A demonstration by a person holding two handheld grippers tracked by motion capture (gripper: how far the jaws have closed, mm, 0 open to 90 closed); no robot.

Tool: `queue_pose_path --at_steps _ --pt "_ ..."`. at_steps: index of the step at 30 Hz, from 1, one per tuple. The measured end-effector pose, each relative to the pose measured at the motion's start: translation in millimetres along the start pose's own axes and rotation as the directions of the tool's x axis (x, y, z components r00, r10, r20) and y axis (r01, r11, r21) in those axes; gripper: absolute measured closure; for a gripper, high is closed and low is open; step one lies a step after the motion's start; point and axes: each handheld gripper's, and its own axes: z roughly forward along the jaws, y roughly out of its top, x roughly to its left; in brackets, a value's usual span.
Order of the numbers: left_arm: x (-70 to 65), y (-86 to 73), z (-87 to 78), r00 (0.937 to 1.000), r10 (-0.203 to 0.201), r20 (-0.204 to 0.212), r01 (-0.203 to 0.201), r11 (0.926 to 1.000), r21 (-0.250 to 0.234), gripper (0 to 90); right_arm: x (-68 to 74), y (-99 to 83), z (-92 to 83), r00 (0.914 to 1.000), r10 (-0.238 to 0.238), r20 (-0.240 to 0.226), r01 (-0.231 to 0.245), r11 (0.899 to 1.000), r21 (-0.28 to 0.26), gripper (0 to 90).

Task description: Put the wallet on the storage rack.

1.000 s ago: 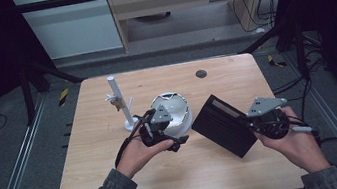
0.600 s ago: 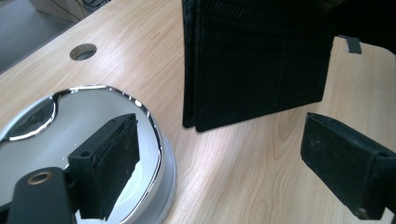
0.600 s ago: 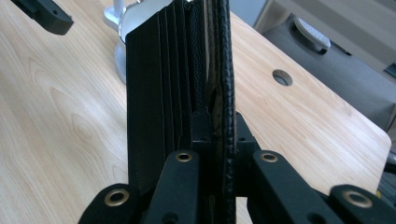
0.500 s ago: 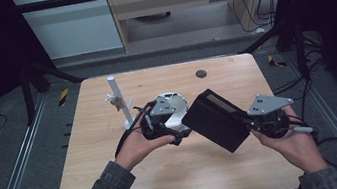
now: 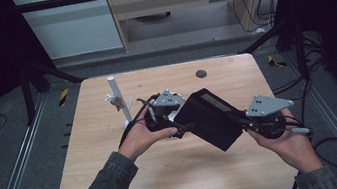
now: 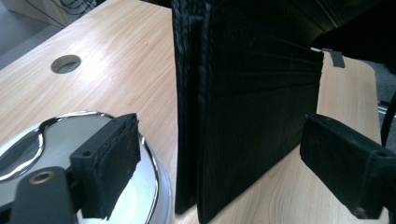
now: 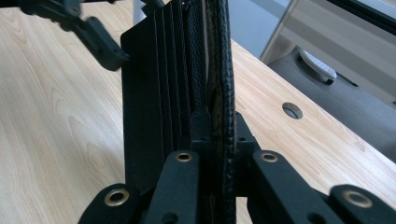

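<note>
While you are holding the wallet [image 5: 213, 118] up off the desk [image 5: 249, 173] near its right edge, your right gripper [image 5: 249, 122] is pinching one stitched leather flap hard, its jaws closed tight on that edge as the right gripper view shows. Your left gripper [image 5: 181, 125] is facing the wallet's other end with its jaws standing wide, one pad on each side of the folds and neither pressing yet.

To do this step well, I would keep the right grip steady and low on the flap, so the wallet is not twisting, and bring the left jaws squarely over the outer flap alone, not over the whole stack of card slots. Close slowly; the leather looks soft and grained, and the thin layered pockets are likely to slip or bunch if caught at an angle.

Just behind your left hand [image 5: 145, 136], a dish [image 6: 70, 140] of shiny rounded metal is resting on the pale wood; mind it as you swing. Farther back, toward the left far corner, a slim white post [image 5: 119, 99] is standing upright, and a round cable hole [image 5: 201, 74] is sitting near the far edge.
</note>
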Motion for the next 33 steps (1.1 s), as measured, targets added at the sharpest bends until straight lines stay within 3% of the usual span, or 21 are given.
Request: queue_pose_path --at_steps 6,8,9,15,21,23,24,25,28,29,33 --pt "2.4 6.0 10.6 0.9991 0.02 0.038 -0.02 0.9998 0.005 23.1 2.0 -4.0 1.8 0.9999 0.0 -0.013 0.0 1.0 -0.025 85.0" --pt "2.9 6.2 12.6 0.997 0.031 0.072 -0.033 0.9987 0.039 37.7 2.7 -7.6 3.2 0.9998 0.003 -0.018 -0.003 1.0 -0.024 85.0" --pt "2.6 6.7 12.5 0.9958 0.03 0.086 -0.036 0.9972 0.066 49.3 3.2 -11.3 4.5 0.9997 0.006 -0.023 -0.007 1.0 -0.024 84.9" --pt "-6.3 13.2 4.3 0.9937 0.013 0.111 -0.025 0.9945 0.102 76.6 5.2 -31.4 8.3 0.999 0.015 -0.042 -0.016 0.999 -0.03 83.7" --pt "-23.0 31.5 -4.2 0.9969 0.027 0.074 -0.037 0.9889 0.144 80.0 9.7 -52.6 15.3 0.9972 0.06 -0.044 -0.062 0.997 -0.04 81.2" --pt "-28.4 41.6 -8.6 0.9979 0.044 0.048 -0.051 0.9865 0.155 80.1 12.1 -58.9 20.0 0.9943 0.087 -0.062 -0.089 0.995 -0.036 69.7" --pt "-30.2 48.4 -11.7 0.9978 0.06 0.027 -0.063 0.984 0.166 80.2 16.2 -65.2 26.2 0.9911 0.103 -0.084 -0.105 0.994 -0.017 54.5" --pt "-30.2 52.9 -14.3 0.9973 0.072 0.012 -0.073 0.9817 0.176 80.2 17.8 -67.7 28.7 0.9882 0.116 -0.1 -0.117 0.993 -0.005 47.7" --pt "-27.5 63.4 -24.5 0.998 0.061 -0.014 -0.058 0.9836 0.171 80.2 24.5 -79.8 37.2 0.977 0.162 -0.139 -0.158 0.987 0.038 29.1" --pt "-25.9 65.4 -28.2 0.9984 0.053 -0.021 -0.048 0.9841 0.171 80.1 26.3 -85.8 40.8 0.9764 0.172 -0.13 -0.167 0.985 0.051 22.2" --pt "-20.2 69.1 -43.8 0.9968 0.05 -0.062 -0.038 0.9828 0.181 80.1 24.5 -103.4 53.2 0.9699 0.233 -0.07 -0.226 0.97 0.093 11.9"
